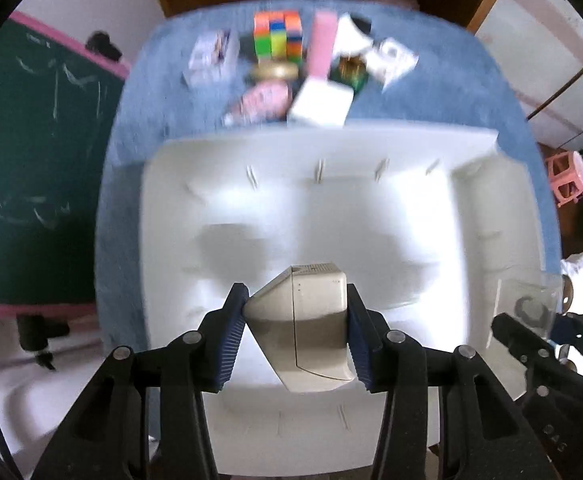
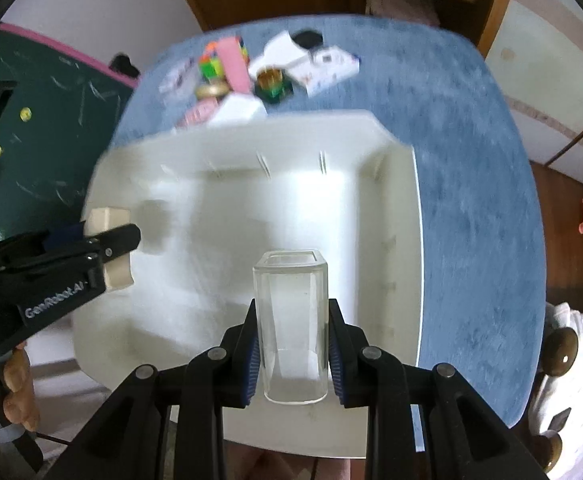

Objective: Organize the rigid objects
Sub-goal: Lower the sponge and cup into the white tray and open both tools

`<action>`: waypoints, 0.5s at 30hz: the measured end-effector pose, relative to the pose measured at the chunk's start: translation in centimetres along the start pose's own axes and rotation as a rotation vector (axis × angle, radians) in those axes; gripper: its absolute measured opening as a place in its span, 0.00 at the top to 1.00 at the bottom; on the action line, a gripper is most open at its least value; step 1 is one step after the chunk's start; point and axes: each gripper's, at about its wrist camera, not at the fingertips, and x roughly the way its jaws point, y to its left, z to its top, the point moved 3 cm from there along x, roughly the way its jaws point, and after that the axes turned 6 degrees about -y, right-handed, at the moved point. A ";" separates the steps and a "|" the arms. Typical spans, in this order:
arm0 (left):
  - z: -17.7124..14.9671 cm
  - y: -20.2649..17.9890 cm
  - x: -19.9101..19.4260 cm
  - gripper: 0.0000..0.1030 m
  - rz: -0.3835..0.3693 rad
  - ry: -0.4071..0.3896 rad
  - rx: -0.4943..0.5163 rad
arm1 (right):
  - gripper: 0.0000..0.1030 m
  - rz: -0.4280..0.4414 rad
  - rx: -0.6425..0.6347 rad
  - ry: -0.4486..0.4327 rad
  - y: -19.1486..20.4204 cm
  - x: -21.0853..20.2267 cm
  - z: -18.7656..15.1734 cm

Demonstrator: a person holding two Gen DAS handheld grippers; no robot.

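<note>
Left gripper (image 1: 297, 334) clamps a beige plastic block (image 1: 305, 320): boxy, rounded corners, one slanted face, a fine grille patch on top, a thin seam down the front. It hangs over the white bin (image 1: 371, 152). Right gripper (image 2: 293, 354) clamps a clear square-section container (image 2: 291, 328), upright, open top, thick transparent walls, also above the bin's interior. Bin sits on the blue mat (image 2: 471, 200). Beyond the bin's far wall, a cluster: colour cube (image 1: 278, 34), pink box (image 1: 322, 42), white boxes, gold disc (image 1: 274, 71); details blurred.
</note>
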 end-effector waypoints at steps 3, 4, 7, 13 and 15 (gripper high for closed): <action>-1.1 -0.6 1.4 0.51 0.011 0.030 0.006 | 0.72 -0.005 -0.004 0.018 -0.3 0.6 -0.6; -1.5 -0.8 1.8 0.51 0.011 0.037 0.006 | 0.72 -0.008 -0.004 0.023 -0.4 0.8 -0.7; -2.2 -1.0 2.6 0.51 0.010 0.055 0.008 | 0.71 -0.022 -0.007 0.040 -0.8 1.4 -1.1; -2.9 -1.2 3.5 0.49 0.004 0.088 0.003 | 0.62 -0.026 -0.003 0.067 -1.3 2.1 -1.6; -3.0 -1.1 3.6 0.29 -0.009 0.103 -0.016 | 0.45 -0.032 0.001 0.050 -1.5 1.6 -1.7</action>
